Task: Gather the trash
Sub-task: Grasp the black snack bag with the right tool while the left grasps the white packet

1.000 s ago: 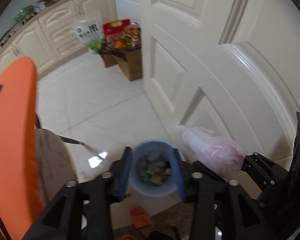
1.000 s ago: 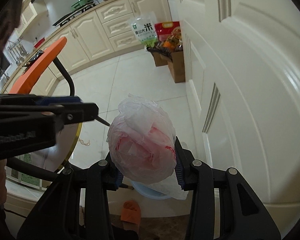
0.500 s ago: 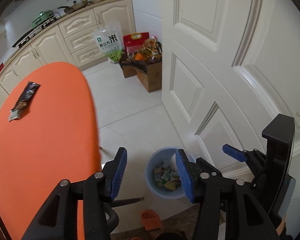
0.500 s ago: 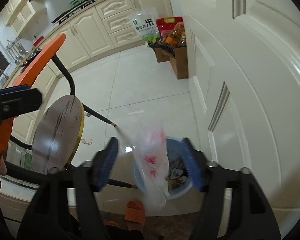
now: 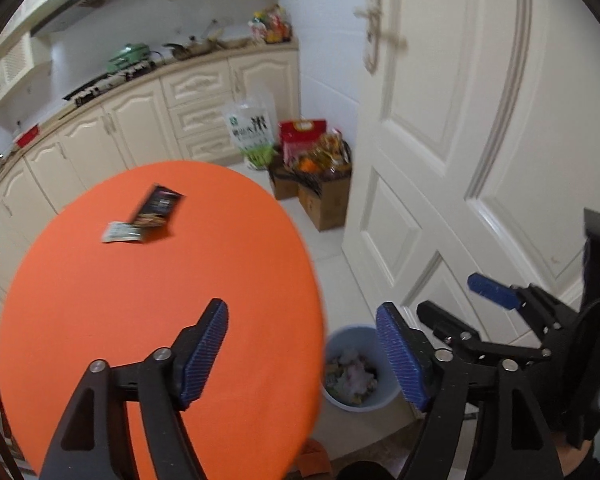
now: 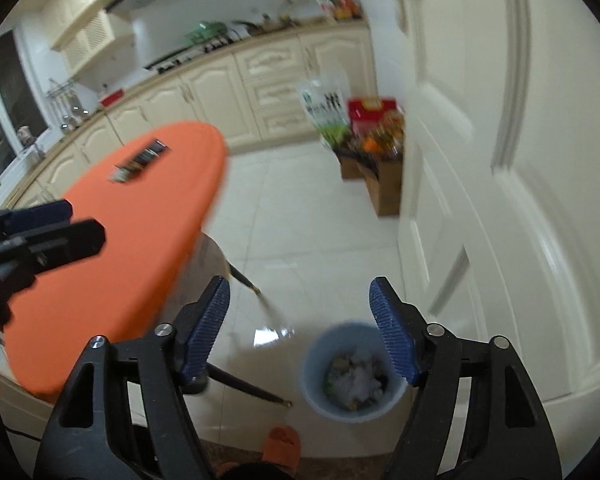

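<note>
I see two wrappers (image 5: pixel 146 218) lying on the worktop (image 5: pixel 100 320); right of it, a trash bin (image 6: pixel 350 372) stands on the floor (image 6: pixel 308 216) beside the door (image 6: pixel 500 160).

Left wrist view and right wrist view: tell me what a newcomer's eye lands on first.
The big round orange table fills the left of the left wrist view, with a dark wrapper and a pale scrap lying on its far side. On the white floor beside the door stands a blue trash bin full of rubbish. Both the left gripper and the right gripper hang open and empty.
</note>
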Available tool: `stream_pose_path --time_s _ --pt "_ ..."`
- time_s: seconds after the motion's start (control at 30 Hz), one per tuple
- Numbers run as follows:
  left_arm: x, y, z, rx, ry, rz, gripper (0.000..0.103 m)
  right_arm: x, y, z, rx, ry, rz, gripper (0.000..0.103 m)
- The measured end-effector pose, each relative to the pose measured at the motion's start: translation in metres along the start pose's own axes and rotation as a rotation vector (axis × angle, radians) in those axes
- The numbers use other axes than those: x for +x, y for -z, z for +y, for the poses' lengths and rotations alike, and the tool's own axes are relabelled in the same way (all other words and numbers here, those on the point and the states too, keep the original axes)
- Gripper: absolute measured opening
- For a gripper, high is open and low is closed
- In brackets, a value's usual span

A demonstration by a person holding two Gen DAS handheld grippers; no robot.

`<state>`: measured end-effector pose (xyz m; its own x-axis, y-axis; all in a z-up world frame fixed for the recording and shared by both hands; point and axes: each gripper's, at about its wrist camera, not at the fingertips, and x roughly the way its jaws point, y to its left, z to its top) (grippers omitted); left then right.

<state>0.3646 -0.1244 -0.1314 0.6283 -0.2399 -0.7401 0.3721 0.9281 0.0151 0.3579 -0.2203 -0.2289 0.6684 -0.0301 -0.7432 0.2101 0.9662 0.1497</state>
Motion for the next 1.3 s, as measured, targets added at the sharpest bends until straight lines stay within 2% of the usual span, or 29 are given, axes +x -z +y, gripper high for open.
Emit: stream_pose_path --time_s 0.13,0.27,0.33,0.47,0.6,0.8,0.97,1.1,1.2,1.3 --pt "-0.039 0.010 0.038 -0.031 -0.045 -0.050 0.081 -0.013 -0.027 0.045 -0.062 -0.044 -0.037 0.073" --pt "-0.068 0.015 0.081 -0.097 -0.097 -0.099 0.086 -0.008 -0.055 0.091 -0.113 -0.088 -0.047 0.074" --pt "-0.077 0.013 0.110 -0.150 -0.160 -0.125 0.089 0.000 -0.068 0.115 -0.137 -0.110 -0.048 0.076" --pt "-0.084 0.011 0.148 -0.233 -0.234 -0.159 0.090 0.034 -0.091 0.160 -0.163 -0.134 -0.014 0.077" --pt "-0.070 0.005 0.176 -0.268 -0.314 -0.155 0.090 0.081 -0.112 0.197 -0.167 -0.140 0.038 0.077" --pt "-0.026 -0.003 0.224 -0.351 -0.277 -0.095 0.090 0.163 -0.140 0.233 -0.133 -0.144 0.128 0.077" --pt "0.007 -0.010 0.253 -0.379 -0.305 -0.032 0.090 0.227 -0.150 0.250 -0.155 -0.077 0.194 0.073" --pt "0.027 -0.021 0.262 -0.380 -0.289 0.007 0.090 0.249 -0.150 0.256 -0.215 -0.018 0.204 0.071" --pt "0.045 -0.039 0.268 -0.381 -0.259 0.031 0.090 0.249 -0.152 0.259 -0.262 0.026 0.189 0.056" --pt "0.052 -0.049 0.276 -0.364 -0.256 0.042 0.090 0.245 -0.150 0.253 -0.289 0.021 0.189 0.052"
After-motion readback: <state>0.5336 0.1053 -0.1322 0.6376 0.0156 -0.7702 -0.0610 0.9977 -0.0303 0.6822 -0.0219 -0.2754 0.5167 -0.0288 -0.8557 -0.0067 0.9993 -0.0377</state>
